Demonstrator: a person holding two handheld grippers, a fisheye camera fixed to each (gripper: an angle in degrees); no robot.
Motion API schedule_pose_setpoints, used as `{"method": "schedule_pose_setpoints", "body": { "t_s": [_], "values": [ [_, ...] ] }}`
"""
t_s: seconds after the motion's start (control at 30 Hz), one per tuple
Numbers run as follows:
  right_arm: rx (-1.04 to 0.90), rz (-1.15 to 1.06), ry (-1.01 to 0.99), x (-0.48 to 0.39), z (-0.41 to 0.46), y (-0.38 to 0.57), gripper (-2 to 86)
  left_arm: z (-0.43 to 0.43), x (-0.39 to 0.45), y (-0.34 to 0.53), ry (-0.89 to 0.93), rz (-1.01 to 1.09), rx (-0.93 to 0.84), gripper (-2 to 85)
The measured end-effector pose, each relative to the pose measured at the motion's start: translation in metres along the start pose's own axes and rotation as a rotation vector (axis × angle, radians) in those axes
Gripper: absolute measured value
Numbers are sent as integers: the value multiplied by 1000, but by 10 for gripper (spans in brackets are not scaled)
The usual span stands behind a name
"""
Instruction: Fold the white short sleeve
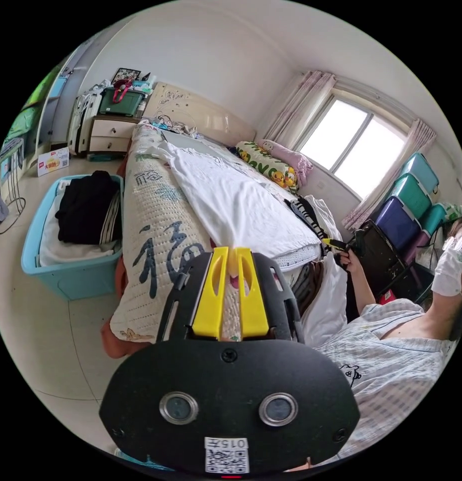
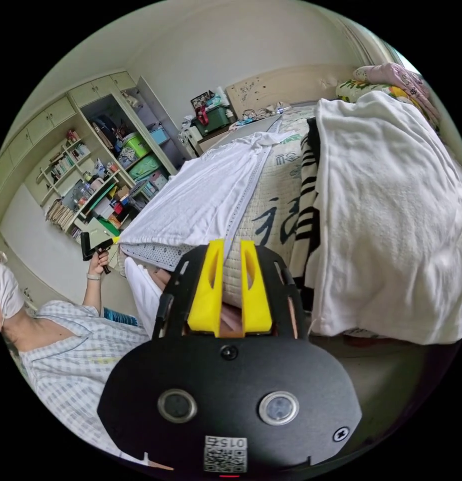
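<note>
white short sleeve (image 1: 231,200) spread along the bed (image 1: 156,220), stretched taut | left gripper (image 1: 233,255) jaws pinched tight on one corner | right gripper (image 2: 232,246) jaws narrow, gripping the other corner | blue bin (image 1: 40,265) beside bed, clothes inside

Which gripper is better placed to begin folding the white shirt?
Left. The left gripper pinches the white shirt at its hem; the right gripper shows jaws slightly apart, grip unclear.
</note>
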State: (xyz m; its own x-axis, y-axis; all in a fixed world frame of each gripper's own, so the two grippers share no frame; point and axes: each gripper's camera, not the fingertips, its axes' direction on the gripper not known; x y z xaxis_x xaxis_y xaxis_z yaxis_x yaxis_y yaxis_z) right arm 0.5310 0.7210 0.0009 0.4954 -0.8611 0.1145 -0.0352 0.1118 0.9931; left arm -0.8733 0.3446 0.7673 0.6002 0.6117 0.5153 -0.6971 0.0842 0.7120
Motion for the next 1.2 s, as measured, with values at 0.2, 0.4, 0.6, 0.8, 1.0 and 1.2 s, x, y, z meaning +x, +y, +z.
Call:
{"method": "schedule_pose_setpoints", "body": {
  "t_s": [0.2, 0.4, 0.6, 0.8, 1.0, 1.2],
  "values": [
    [-101, -39, 92, -16, 54, 14, 76, -31, 7, -18, -27, 2, 31, 48],
    [-45, -48, 69, -18, 50, 55, -3, -73, 18, -42, -39, 16, 58, 8],
    [-16, -60, 142, -25, 61, 101, -8, -106, 37, -65, -98, 71, 28, -4],
    [-76, -91, 232, -40, 108, 116, -8, -146, 43, -83, -125, 62, 58, -3],
    [-109, -139, 300, -56, 149, 126, -8, -176, 56, -100, -215, 117, 50, 10],
    [-84, -198, 399, -78, 174, 138, -8, -224, 56, -105, -223, 104, 118, -1]
  ]
}}
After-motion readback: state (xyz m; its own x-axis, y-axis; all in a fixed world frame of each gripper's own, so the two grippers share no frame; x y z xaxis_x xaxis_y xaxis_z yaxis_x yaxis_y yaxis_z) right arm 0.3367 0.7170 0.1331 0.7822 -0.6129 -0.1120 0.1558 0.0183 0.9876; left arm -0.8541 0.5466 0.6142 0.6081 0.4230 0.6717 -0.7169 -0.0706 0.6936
